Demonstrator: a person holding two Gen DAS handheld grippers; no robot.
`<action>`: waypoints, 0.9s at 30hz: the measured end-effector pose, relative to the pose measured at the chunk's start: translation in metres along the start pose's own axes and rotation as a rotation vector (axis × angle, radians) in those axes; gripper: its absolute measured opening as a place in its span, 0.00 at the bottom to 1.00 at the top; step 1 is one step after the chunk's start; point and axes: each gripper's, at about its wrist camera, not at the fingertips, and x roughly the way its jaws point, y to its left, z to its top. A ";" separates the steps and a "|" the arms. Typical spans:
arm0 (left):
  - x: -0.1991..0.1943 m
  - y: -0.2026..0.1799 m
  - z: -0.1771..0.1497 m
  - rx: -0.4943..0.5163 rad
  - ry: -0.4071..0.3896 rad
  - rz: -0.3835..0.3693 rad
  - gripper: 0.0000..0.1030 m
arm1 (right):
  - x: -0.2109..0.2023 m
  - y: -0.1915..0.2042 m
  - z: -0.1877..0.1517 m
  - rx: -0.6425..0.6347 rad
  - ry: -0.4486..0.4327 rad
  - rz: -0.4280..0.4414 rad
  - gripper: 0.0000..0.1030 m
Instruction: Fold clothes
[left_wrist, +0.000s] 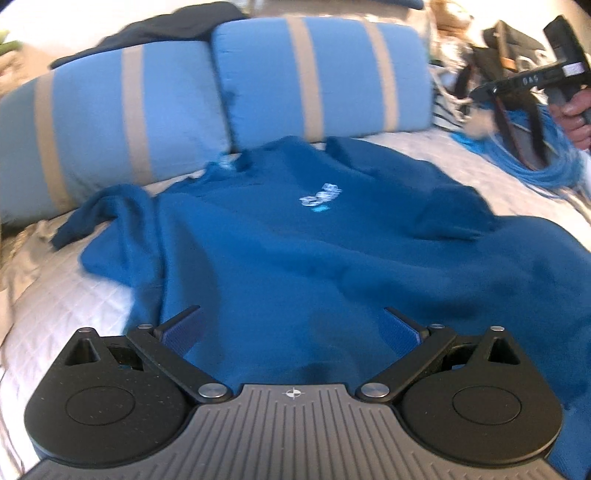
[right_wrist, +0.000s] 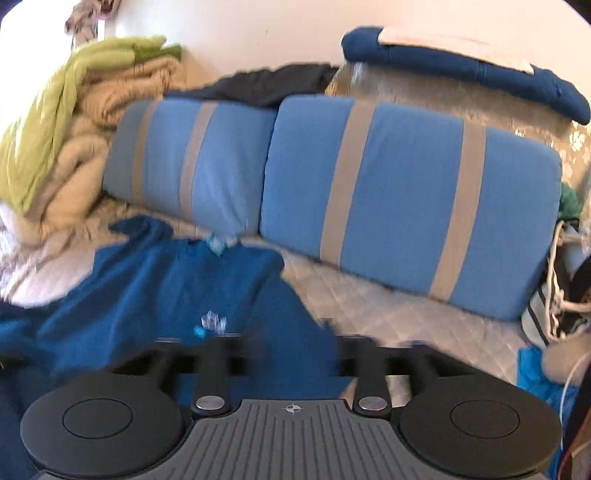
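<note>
A blue sweater (left_wrist: 295, 251) lies spread on the bed (left_wrist: 74, 306), its collar just in front of two blue striped cushions (left_wrist: 321, 74) and its small white logo facing up. The left hand-held gripper (left_wrist: 291, 321) hovers over the sweater's near hem with its jaws wide apart and nothing between them. The right hand-held gripper (left_wrist: 521, 147), held by a hand (left_wrist: 576, 118), hangs above the bed to the right of the sweater, jaws apart and empty, near a coil of blue cord (left_wrist: 546, 162).
</note>
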 end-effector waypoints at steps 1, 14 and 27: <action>-0.001 -0.002 0.001 0.000 -0.001 -0.021 0.99 | -0.001 0.002 -0.006 -0.006 0.008 0.000 0.78; 0.018 -0.009 0.005 -0.020 0.023 -0.152 0.99 | 0.023 0.080 -0.051 -0.327 0.197 0.182 0.85; -0.022 0.003 0.018 -0.031 -0.058 -0.174 0.99 | 0.024 0.030 -0.020 0.151 0.089 0.239 0.07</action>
